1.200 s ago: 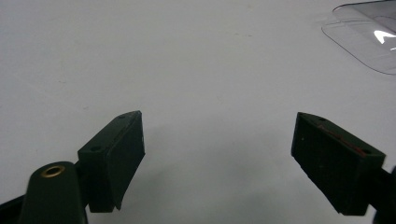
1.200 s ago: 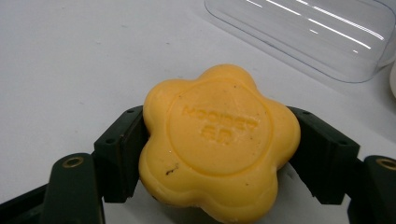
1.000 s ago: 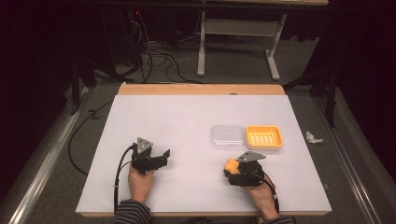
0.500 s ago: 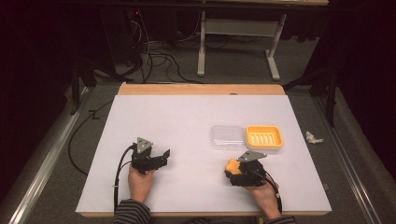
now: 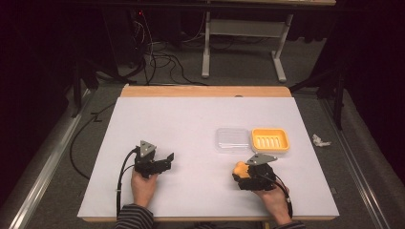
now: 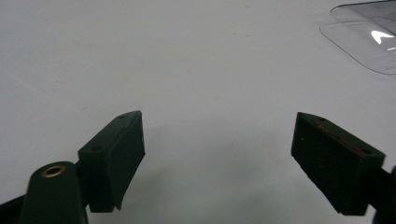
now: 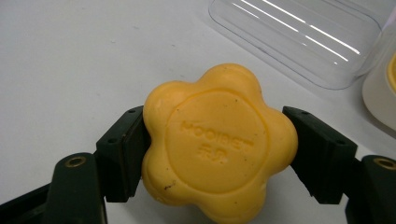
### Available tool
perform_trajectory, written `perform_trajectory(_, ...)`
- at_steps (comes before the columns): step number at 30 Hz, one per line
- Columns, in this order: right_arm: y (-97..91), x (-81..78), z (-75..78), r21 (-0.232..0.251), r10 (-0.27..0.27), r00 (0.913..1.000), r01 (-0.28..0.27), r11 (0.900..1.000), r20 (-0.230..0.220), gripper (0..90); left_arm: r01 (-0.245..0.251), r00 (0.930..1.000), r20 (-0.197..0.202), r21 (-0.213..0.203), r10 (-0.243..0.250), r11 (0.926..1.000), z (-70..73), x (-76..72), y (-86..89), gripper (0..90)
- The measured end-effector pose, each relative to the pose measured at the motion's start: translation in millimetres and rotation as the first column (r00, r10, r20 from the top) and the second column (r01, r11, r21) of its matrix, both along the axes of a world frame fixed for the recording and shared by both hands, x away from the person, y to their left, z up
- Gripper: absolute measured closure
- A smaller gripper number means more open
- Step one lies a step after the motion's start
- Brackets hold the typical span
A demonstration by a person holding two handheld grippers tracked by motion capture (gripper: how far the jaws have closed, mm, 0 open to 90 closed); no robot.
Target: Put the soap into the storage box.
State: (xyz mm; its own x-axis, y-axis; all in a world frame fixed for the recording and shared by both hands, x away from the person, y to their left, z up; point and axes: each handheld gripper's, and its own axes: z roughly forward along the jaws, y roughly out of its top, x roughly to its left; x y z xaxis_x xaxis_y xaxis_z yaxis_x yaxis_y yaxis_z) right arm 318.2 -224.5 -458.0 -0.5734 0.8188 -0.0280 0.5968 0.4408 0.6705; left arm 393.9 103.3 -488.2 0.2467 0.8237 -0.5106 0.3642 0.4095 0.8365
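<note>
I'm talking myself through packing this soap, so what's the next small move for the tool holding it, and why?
Probably lift the flower-shaped yellow soap and carry it toward the orange soap dish. The right tool is already clamped on its sides, the dish sits open just beyond, and its clear lid lies beside it, out of the way.

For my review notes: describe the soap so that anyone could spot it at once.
On the white table, look near the front edge at the right gripper, just in front of the clear lid and the orange dish. Clamped between its black jaws is the soap: a yellow-orange, flower-shaped bar with stamped lettering.
</note>
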Motion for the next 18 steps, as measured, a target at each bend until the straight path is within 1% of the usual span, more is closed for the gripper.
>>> perform_trajectory(8,-5.5,-1.4,4.4,0.008,-0.010,0.9998,0.010,0.9999,0.018,27.4,0.002,1.0000,0.000,0.006,-0.002,1.0000,-0.1,0.0,0.2,18.0)
perform_trajectory(13,-10.3,-1.9,8.5,0.005,-0.015,0.9997,0.015,0.9999,0.021,27.5,0.002,1.0000,-0.002,0.006,-0.002,1.0000,-0.1,0.0,0.1,18.0)
perform_trajectory(14,-11.1,-2.0,9.0,0.010,-0.020,0.9994,0.020,0.9998,0.028,27.4,0.002,1.0000,-0.002,0.006,-0.002,1.0000,-0.1,0.0,0.1,18.0)
perform_trajectory(15,-12.3,-2.4,10.3,0.012,-0.022,0.9995,0.022,0.9997,0.024,27.4,0.002,1.0000,-0.001,0.005,-0.002,1.0000,-0.1,0.0,0.0,18.1)
perform_trajectory(17,-14.4,-2.3,11.8,0.013,-0.022,0.9994,0.021,0.9997,0.028,27.4,0.002,1.0000,-0.001,0.007,-0.002,1.0000,0.0,-0.4,-0.1,18.0)
perform_trajectory(18,-15.4,-2.4,12.1,0.018,-0.030,0.9990,0.029,0.9994,0.033,27.4,0.002,1.0000,-0.001,0.007,-0.002,1.0000,0.0,-0.4,-0.1,18.0)
